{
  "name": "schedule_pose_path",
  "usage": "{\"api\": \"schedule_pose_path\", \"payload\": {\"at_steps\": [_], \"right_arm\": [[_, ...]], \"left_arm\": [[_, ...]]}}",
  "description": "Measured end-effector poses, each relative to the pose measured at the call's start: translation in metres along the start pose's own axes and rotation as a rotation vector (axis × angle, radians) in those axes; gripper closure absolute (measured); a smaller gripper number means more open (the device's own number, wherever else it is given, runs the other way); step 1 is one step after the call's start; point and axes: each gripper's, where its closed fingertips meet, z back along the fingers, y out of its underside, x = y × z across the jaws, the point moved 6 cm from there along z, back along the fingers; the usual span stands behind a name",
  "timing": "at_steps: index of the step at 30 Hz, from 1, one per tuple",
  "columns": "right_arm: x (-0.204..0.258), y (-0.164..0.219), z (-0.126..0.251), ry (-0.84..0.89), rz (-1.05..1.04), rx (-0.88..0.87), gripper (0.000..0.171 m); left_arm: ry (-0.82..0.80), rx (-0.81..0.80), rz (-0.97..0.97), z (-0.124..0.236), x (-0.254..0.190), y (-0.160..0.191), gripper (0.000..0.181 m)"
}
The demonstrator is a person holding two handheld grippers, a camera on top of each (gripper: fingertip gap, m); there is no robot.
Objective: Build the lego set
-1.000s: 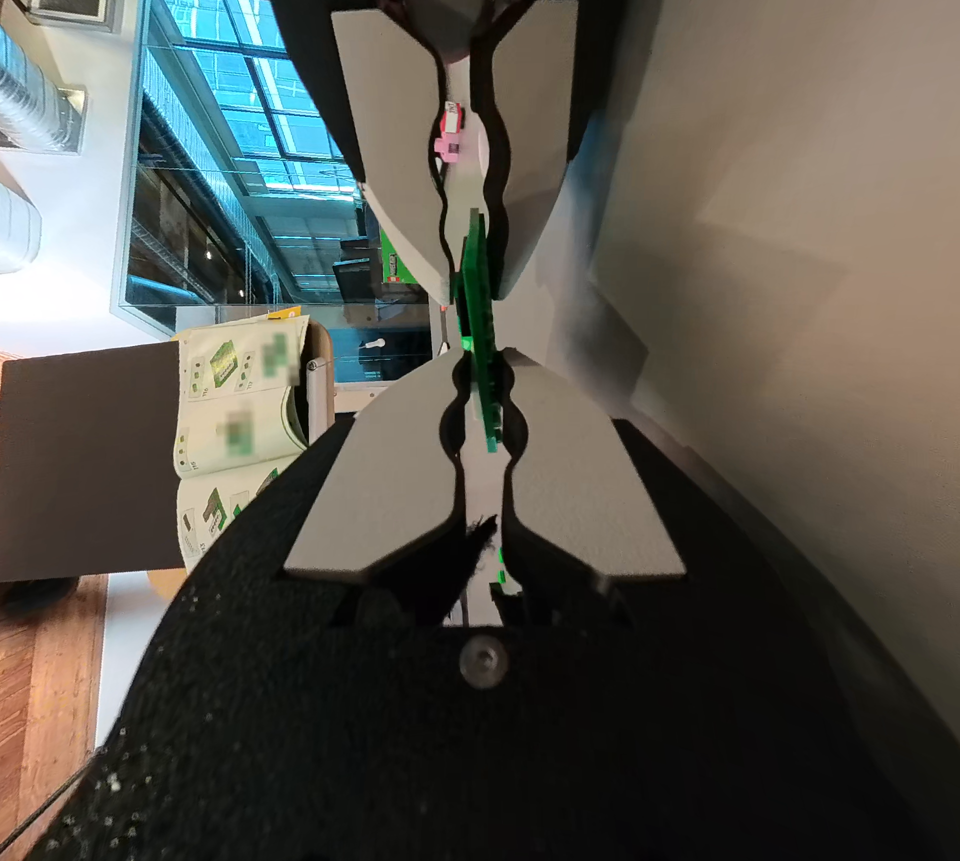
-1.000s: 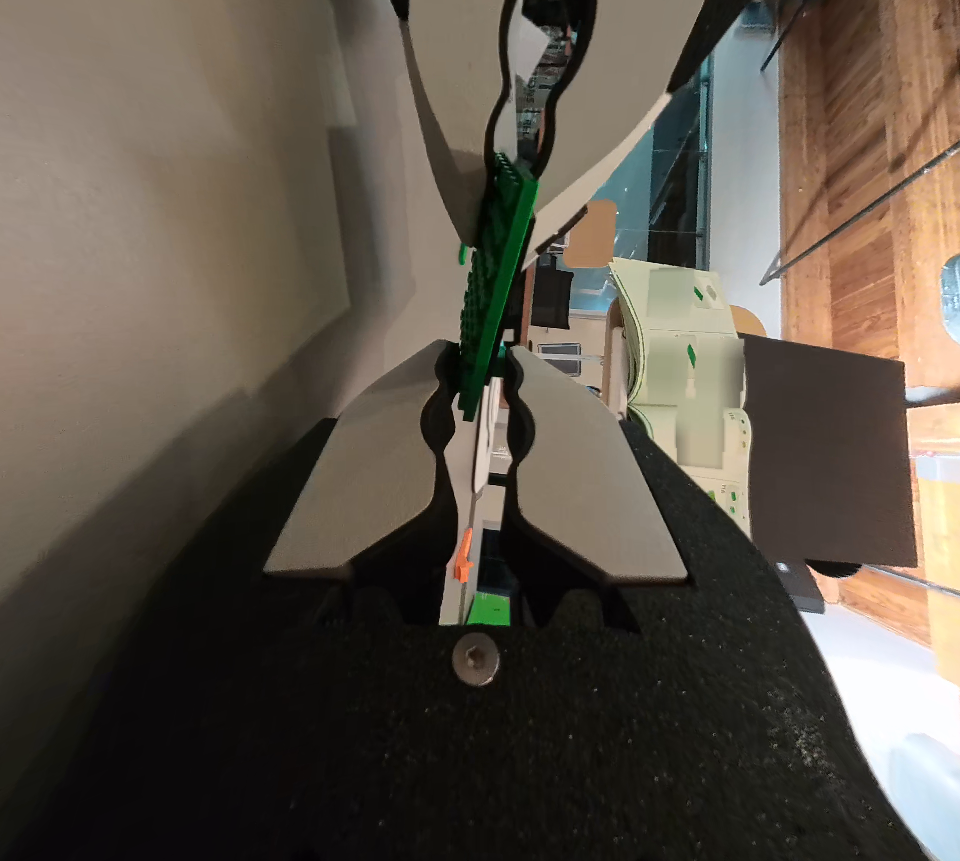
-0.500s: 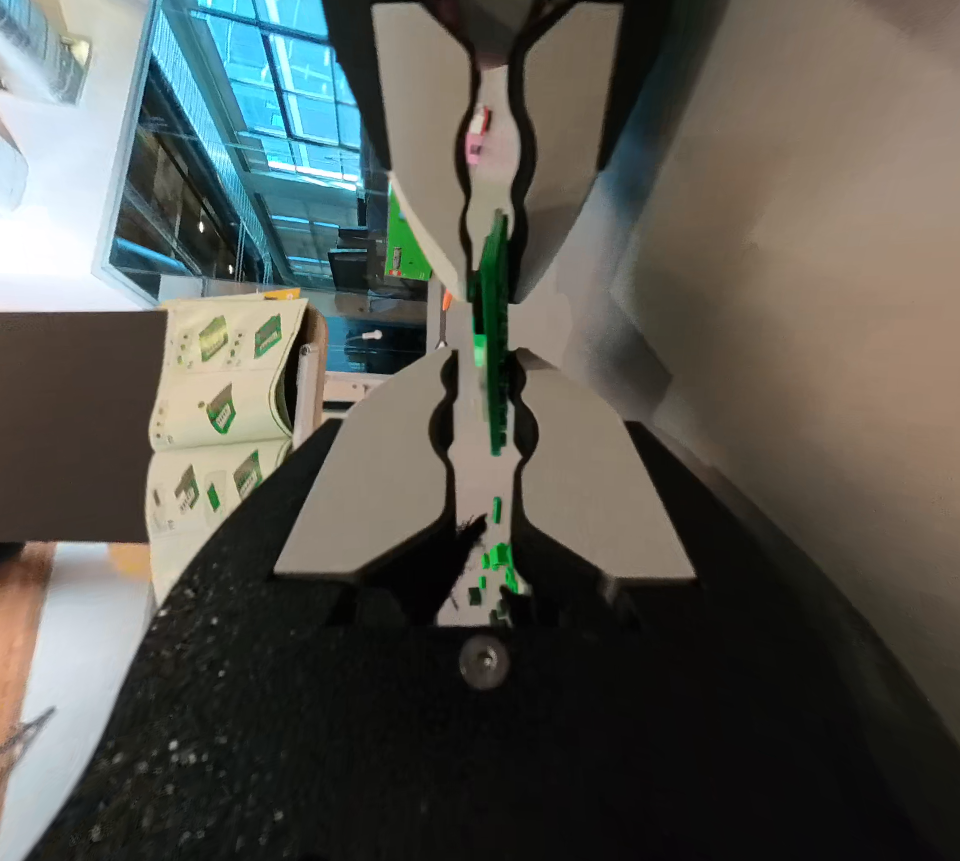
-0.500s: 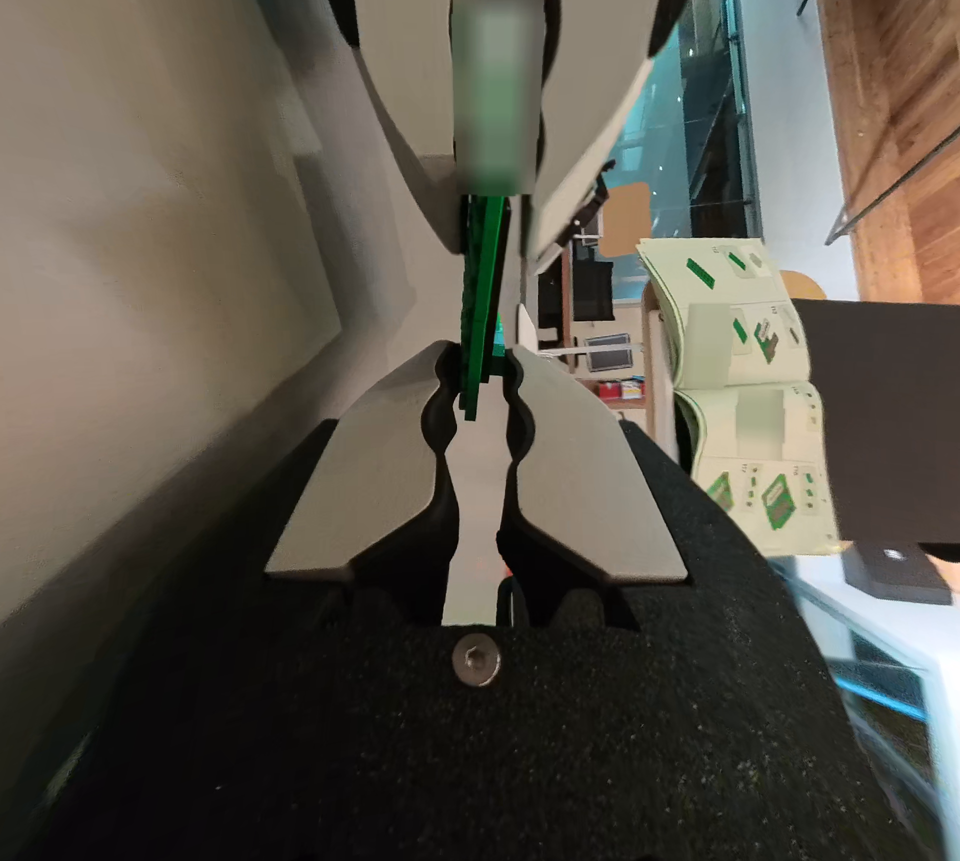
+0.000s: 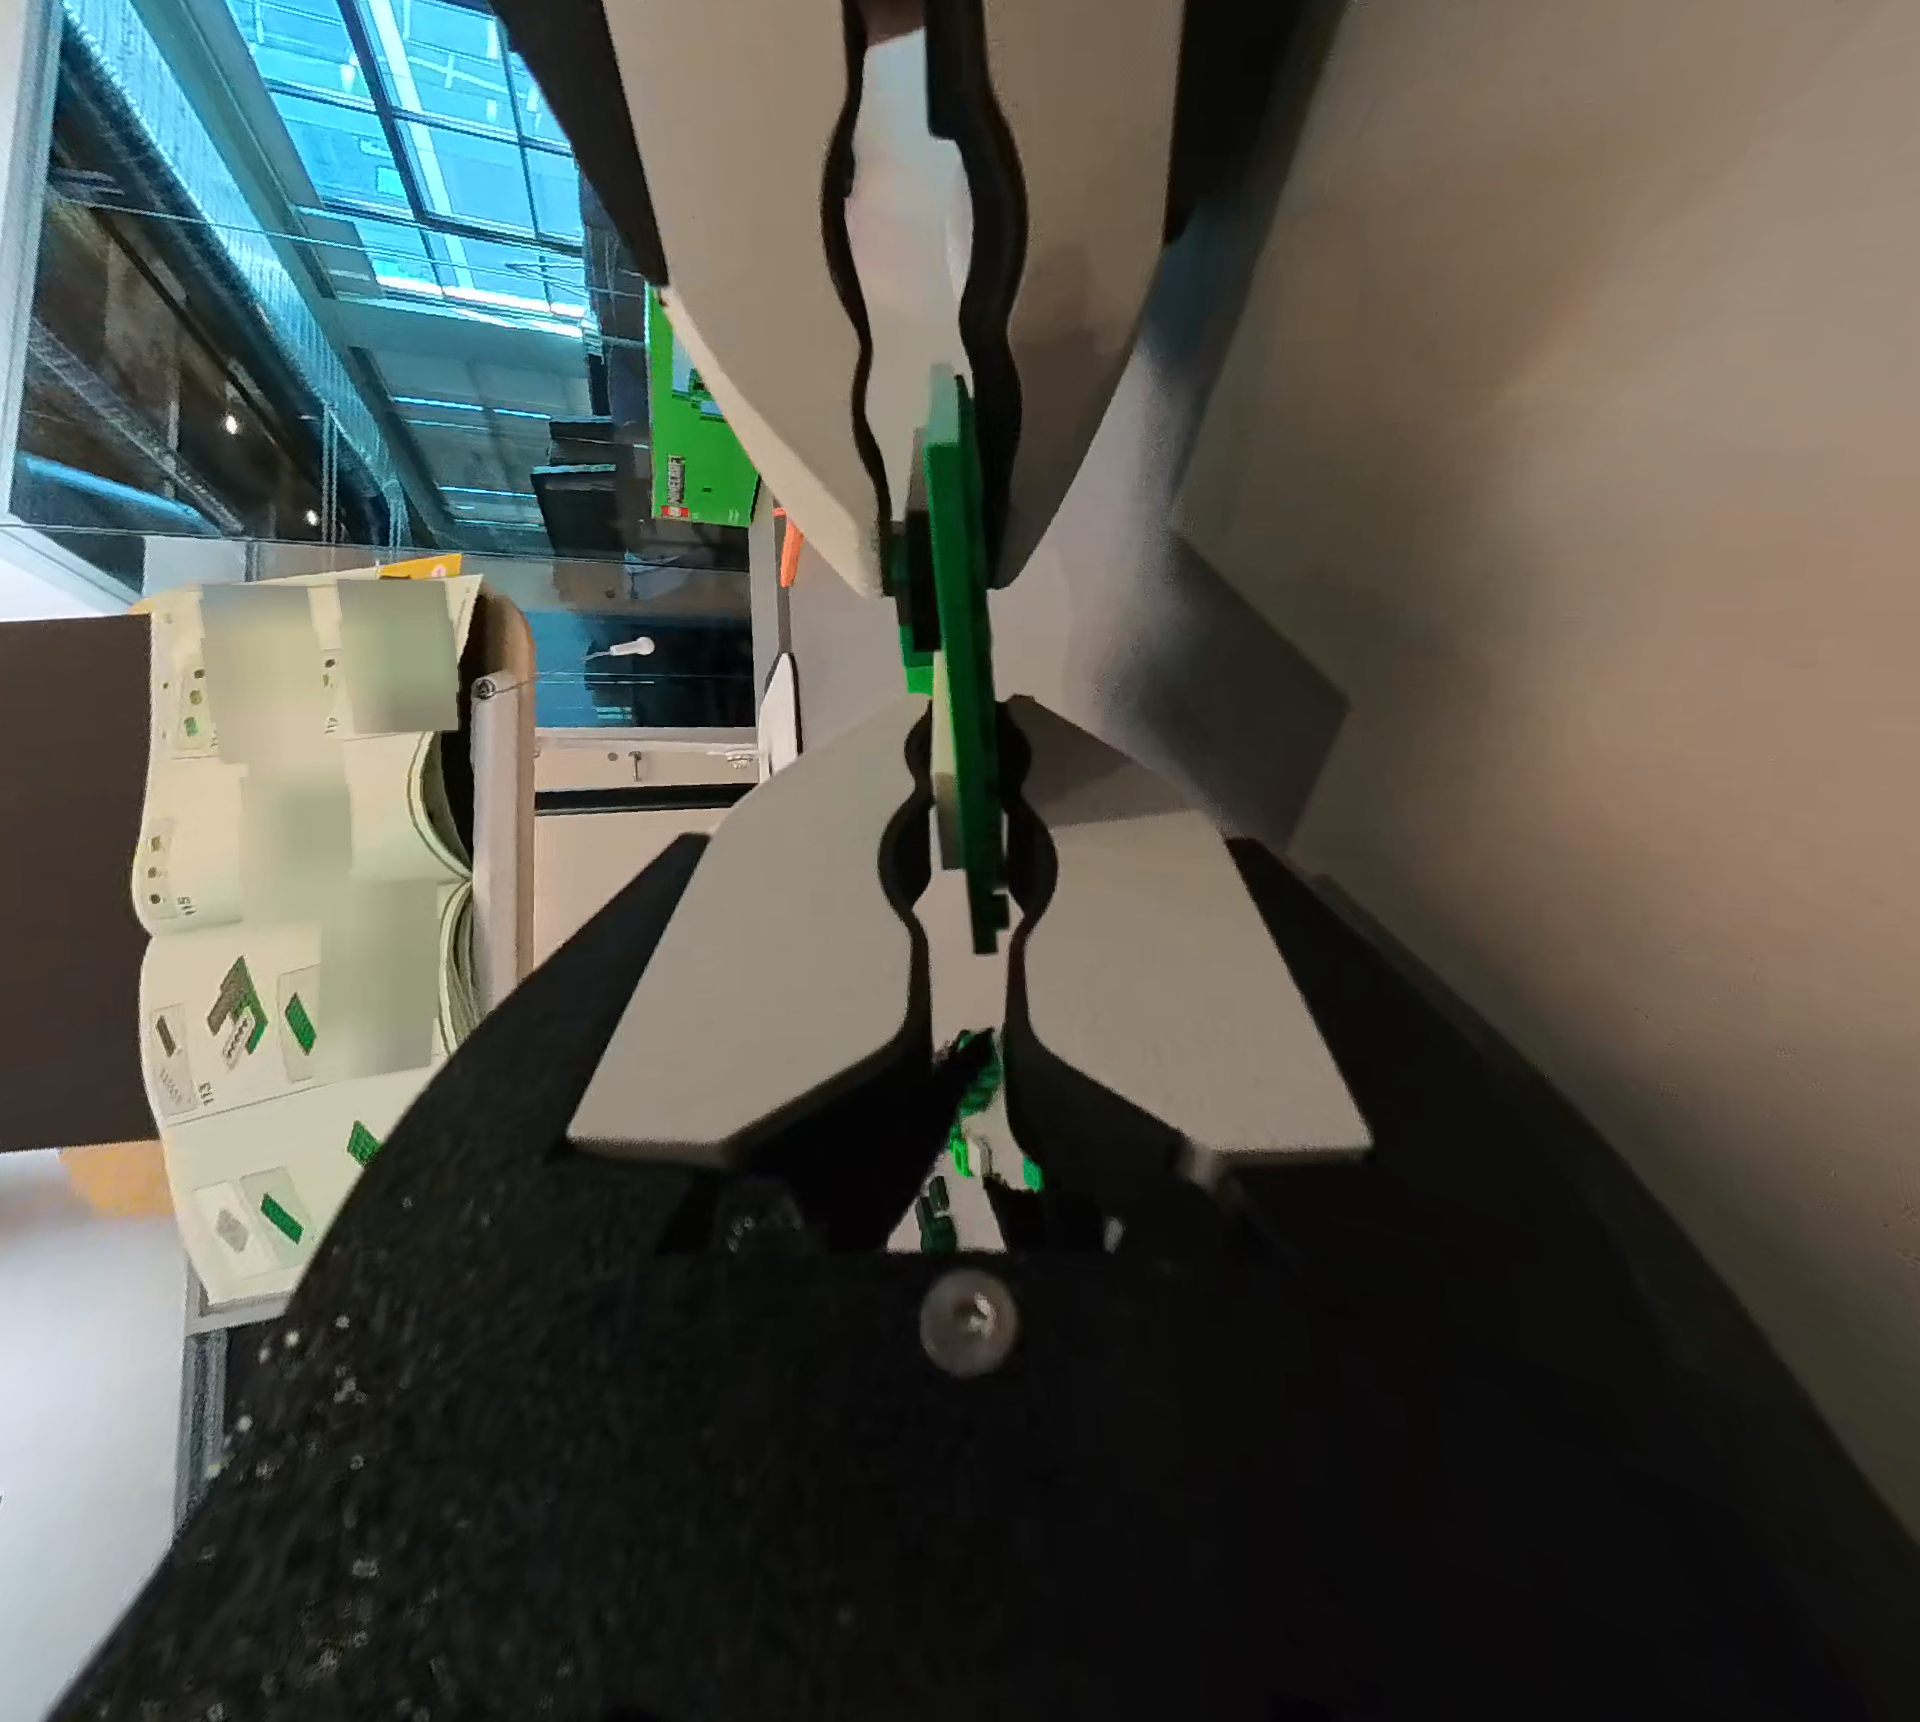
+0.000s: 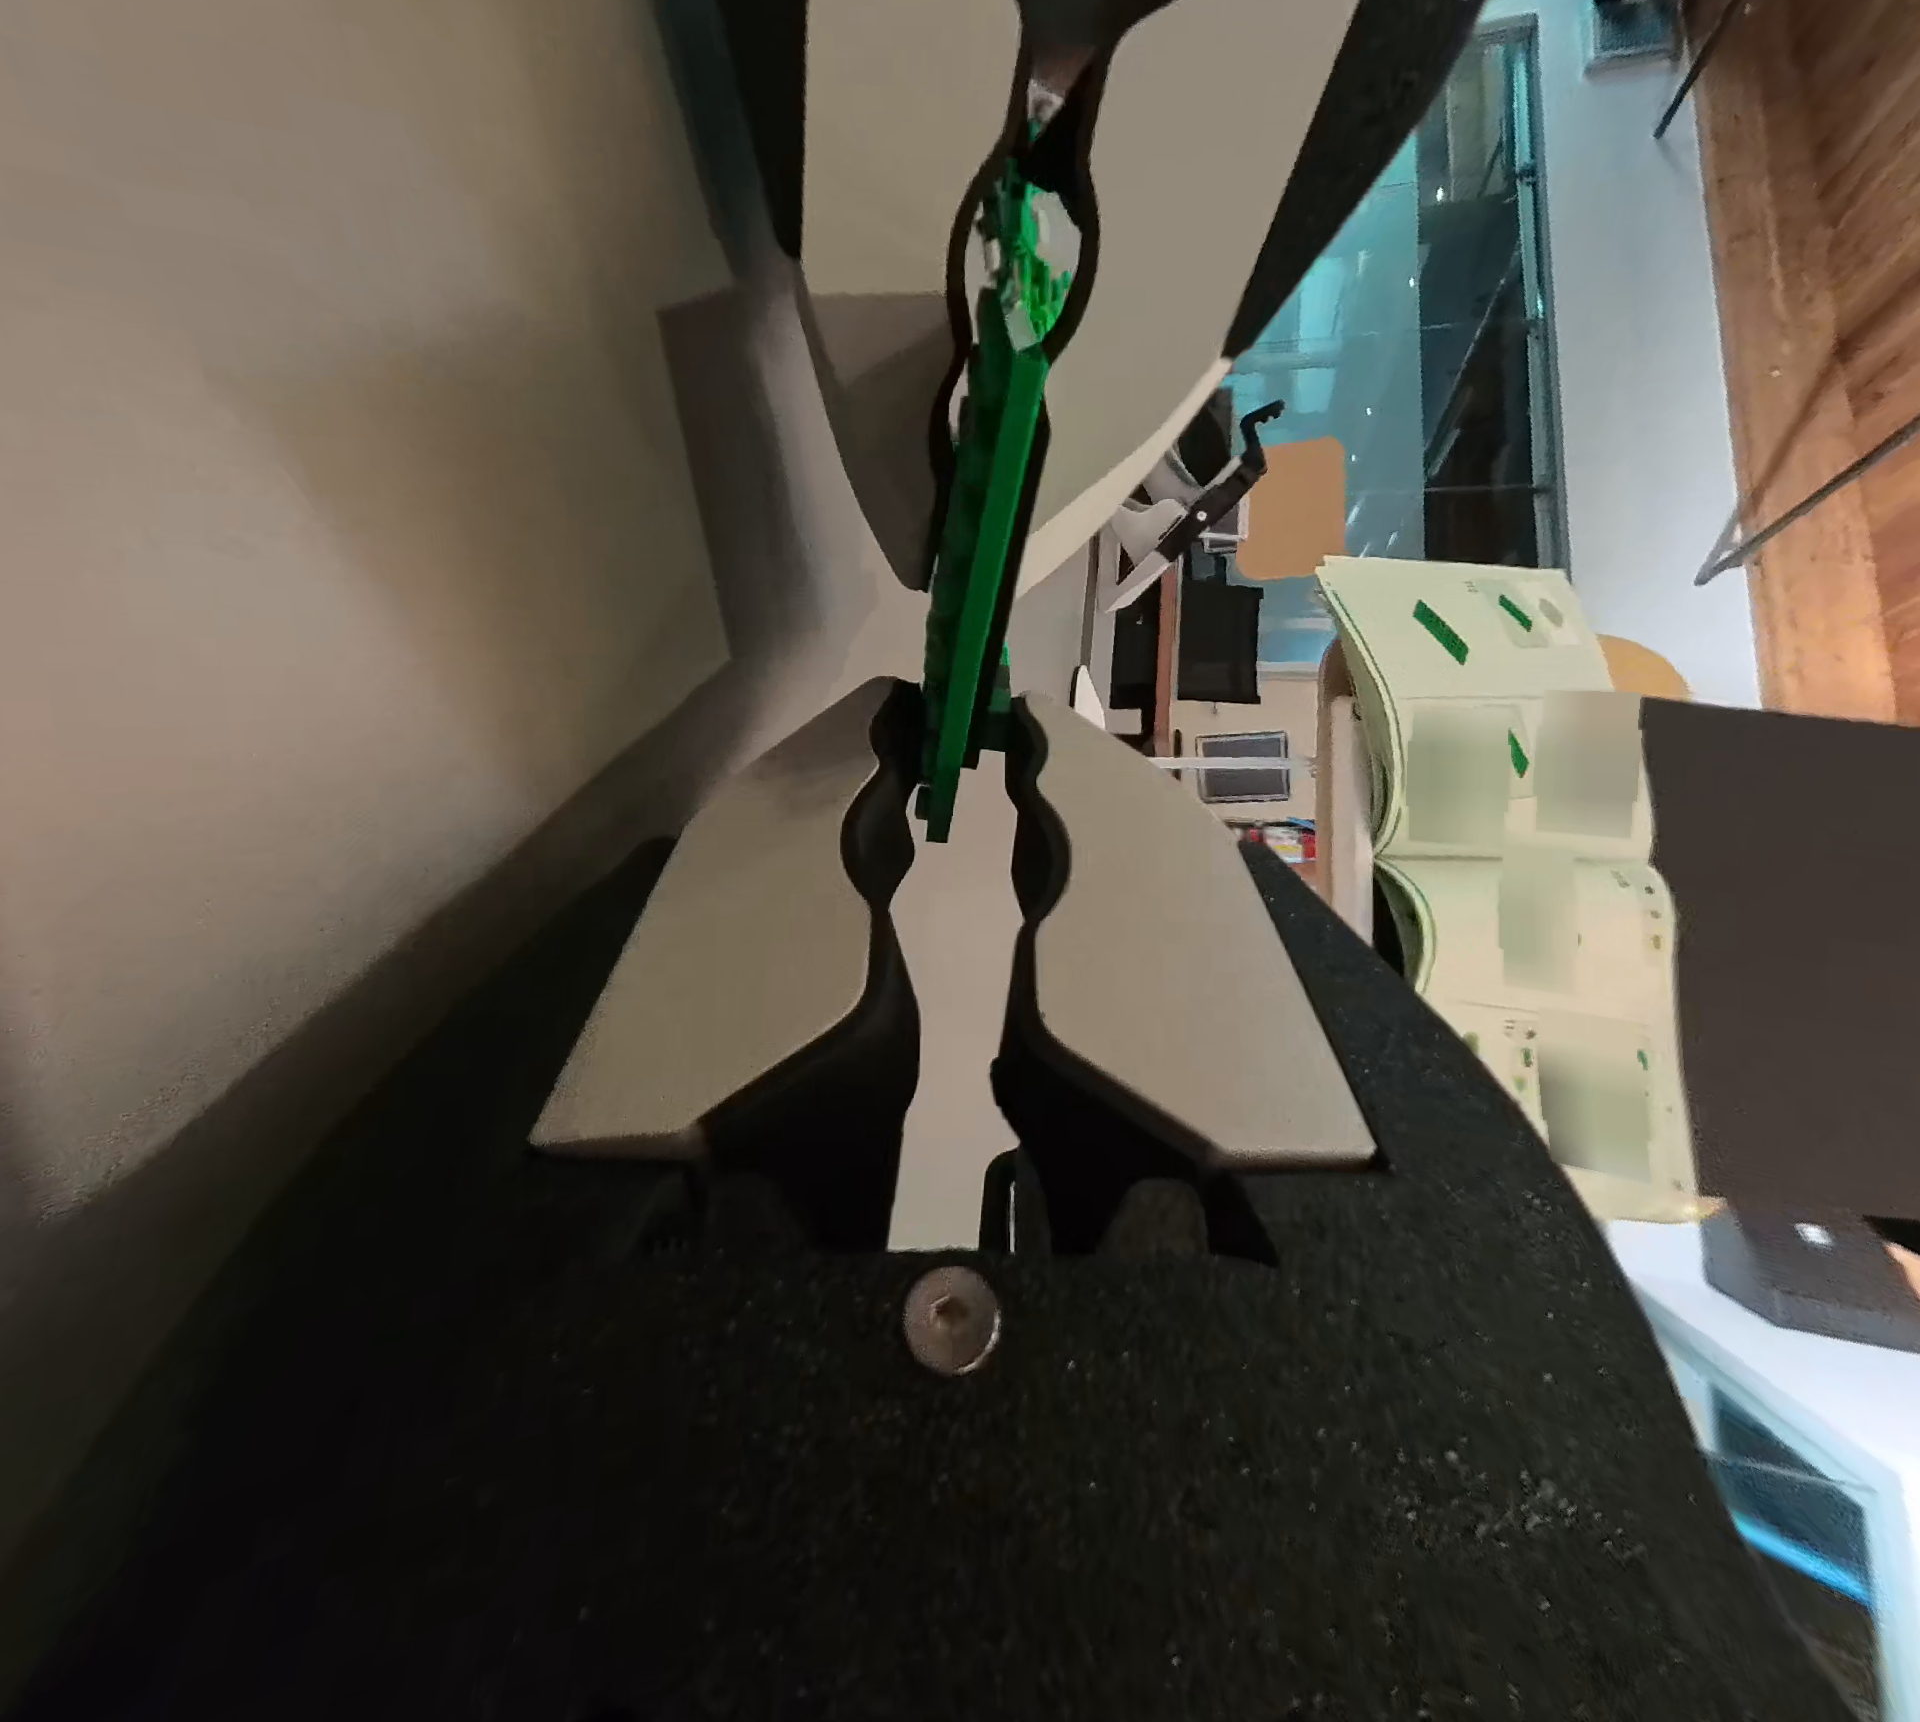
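A thin green lego plate (image 5: 961, 633) with small bricks on one face is held edge-on between both grippers, which face each other tip to tip. My left gripper (image 5: 961, 737) is shut on the plate's near end. The right gripper (image 5: 940, 560) clamps the far end from above in this view. In the right wrist view my right gripper (image 6: 951, 706) is shut on the plate (image 6: 977, 581), and the left gripper (image 6: 971, 571) holds the other end. Loose green pieces (image 5: 971, 1101) show through the gap behind my left fingers.
Both views are rolled sideways. An open instruction booklet (image 5: 301, 893) stands on a holder; it also shows in the right wrist view (image 6: 1507, 841). A green lego box (image 5: 696, 446) is farther back. The beige table surface (image 5: 1558, 529) fills one side.
The two grippers have drawn closer together, with the plate still clamped between them. Both views have shifted and rolled a little.
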Motion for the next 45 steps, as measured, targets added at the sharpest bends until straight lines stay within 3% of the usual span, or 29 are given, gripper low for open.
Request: {"api": "schedule_pose_path", "payload": {"at_steps": [3, 8, 16, 21, 28, 32, 38, 45], "right_arm": [[0.001, 0.000, 0.000, -0.007, 0.011, 0.008, 0.155], [-0.006, 0.001, 0.000, -0.019, -0.195, -0.062, 0.155], [-0.003, 0.002, -0.001, -0.096, -0.345, -0.128, 0.155], [0.001, 0.000, -0.002, -0.086, -0.300, -0.119, 0.155], [0.004, -0.004, -0.002, -0.016, -0.026, -0.035, 0.155], [0.005, -0.007, 0.000, -0.016, 0.024, 0.009, 0.156], [0.002, -0.005, -0.004, -0.042, -0.201, -0.033, 0.155], [0.001, -0.004, -0.004, -0.032, -0.227, -0.042, 0.150]], "left_arm": [[0.011, 0.002, -0.005, 0.000, -0.002, -0.001, 0.172], [-0.051, -0.012, 0.052, 0.000, 0.006, -0.002, 0.167], [0.031, -0.022, 0.089, 0.000, 0.001, -0.002, 0.172], [0.054, -0.010, 0.092, 0.000, 0.000, -0.002, 0.172], [0.076, 0.003, 0.087, 0.000, -0.002, -0.002, 0.172], [0.081, -0.001, 0.083, 0.001, -0.003, -0.003, 0.173], [0.069, 0.006, 0.097, 0.001, 0.000, -0.001, 0.173], [0.064, 0.008, 0.092, 0.001, 0.000, -0.001, 0.173]]}}
